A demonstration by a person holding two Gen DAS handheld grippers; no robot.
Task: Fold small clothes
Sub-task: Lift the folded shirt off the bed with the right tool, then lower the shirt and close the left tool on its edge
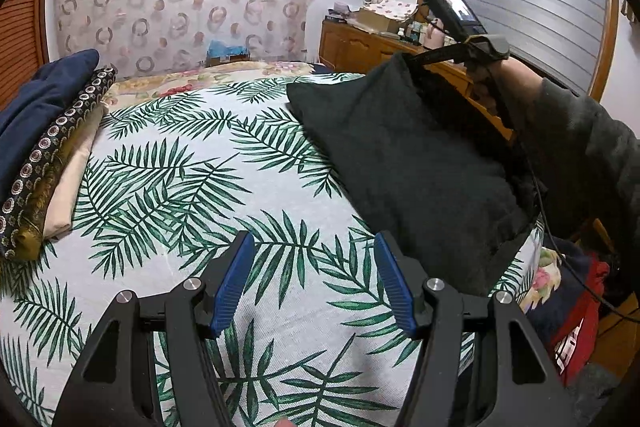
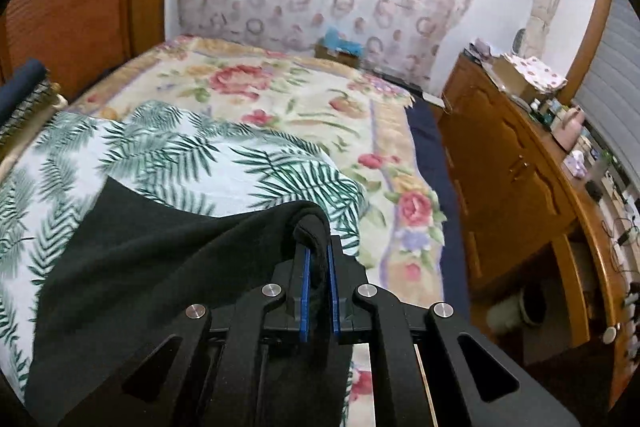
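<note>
Bed cover: the palm-leaf sheet [image 1: 192, 179] is spread over a floral blanket [image 2: 280, 99] and serves as the work surface.
Dark garment: a black cloth [image 1: 408, 163] is draped over the palm-leaf sheet's right side, one edge lifted off the sheet, the rest trailing down onto it.
Folded pile: a stack of folded clothes [image 1: 52, 151] sits at the sheet's left edge, well apart from the black cloth.
Right gripper [image 2: 319, 259]: clenched on a bunched edge of the black cloth, holding it up above the sheet.
Left gripper [image 1: 316, 283]: jaws apart with nothing between them, hovering over bare sheet just beside the cloth's lower edge.
</note>
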